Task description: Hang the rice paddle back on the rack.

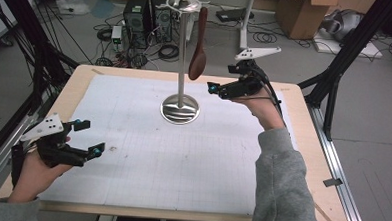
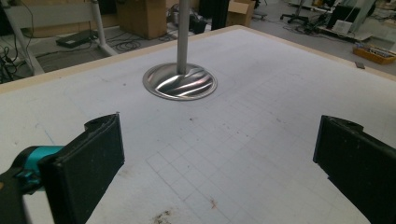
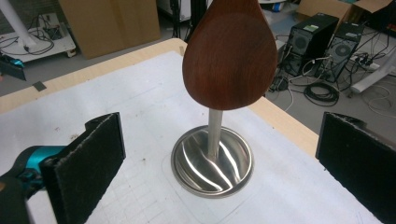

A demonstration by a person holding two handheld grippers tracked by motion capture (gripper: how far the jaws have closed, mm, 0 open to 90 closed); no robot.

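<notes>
The work in hand seems to concern the wooden spoon [image 1: 198,45], which hangs bowl-down from the top of the metal stand [image 1: 182,55], just beside its pole and clear of the round base. Judging from how things lie, the spoon is already on its hook, or it is not yet taken off; I cannot tell which of the two, but no gripper holds it at this moment. The right gripper [image 1: 222,86] is raised near the stand, on the side where the spoon hangs, and its jaws stand wide apart with nothing between them; in the right gripper view the spoon's bowl [image 3: 229,56] is straight ahead of the jaws, in front of the pole, not touching them. The left gripper [image 1: 90,136] is well apart from the stand, low over the white mat [image 1: 147,158], near the table's [image 1: 303,125] edge at the person's side; its jaws are also wide and empty, and in the left gripper view the stand's base [image 2: 180,83] lies far ahead. If the spoon must come down, the grasp remains to be made. Counted: one spoon, one stand, one mat, one table, two grippers.
</notes>
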